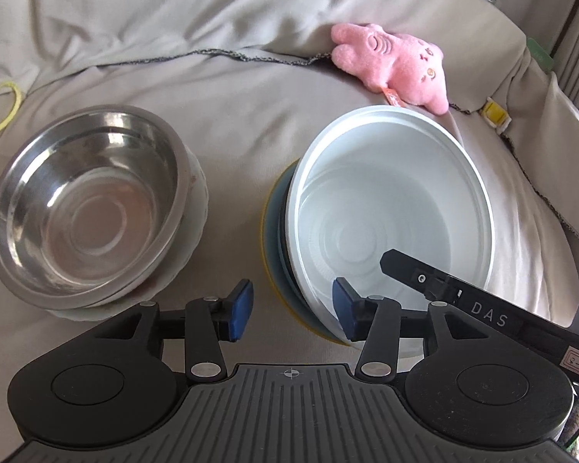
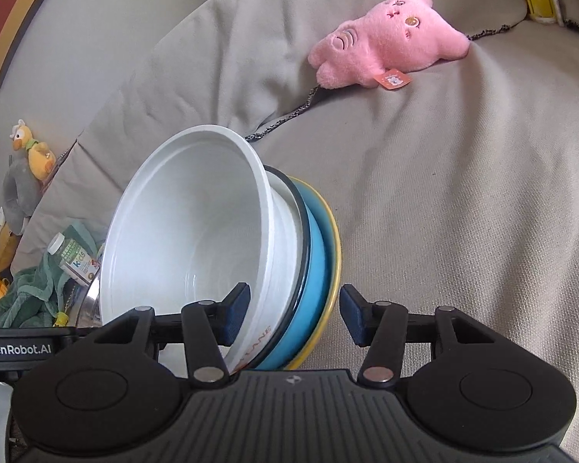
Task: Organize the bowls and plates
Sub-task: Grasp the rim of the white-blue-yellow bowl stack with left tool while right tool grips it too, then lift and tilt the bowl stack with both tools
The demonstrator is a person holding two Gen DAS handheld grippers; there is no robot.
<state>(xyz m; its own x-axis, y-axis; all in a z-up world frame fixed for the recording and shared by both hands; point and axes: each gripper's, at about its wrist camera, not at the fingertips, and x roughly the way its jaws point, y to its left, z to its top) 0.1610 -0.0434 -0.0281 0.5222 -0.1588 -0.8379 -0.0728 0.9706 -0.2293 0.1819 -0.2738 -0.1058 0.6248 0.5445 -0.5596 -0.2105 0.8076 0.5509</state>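
Bowls are tilting on the couch (image 1: pixel 251 115): white bowl (image 1: pixel 390 212) leaning in the blue plate (image 2: pixel 314 266), steel bowl (image 1: pixel 92 204) beside. Right gripper (image 2: pixel 294 314) is straddling the rim, not pinching; left gripper (image 1: pixel 292 308) is gaping empty. I'd be clamping the rim squarely before lifting.

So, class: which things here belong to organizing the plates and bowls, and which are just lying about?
Job:
- white bowl
- blue plate
- steel bowl

Lying about:
- pink plush toy
- duck toys
- bottle
- green cloth
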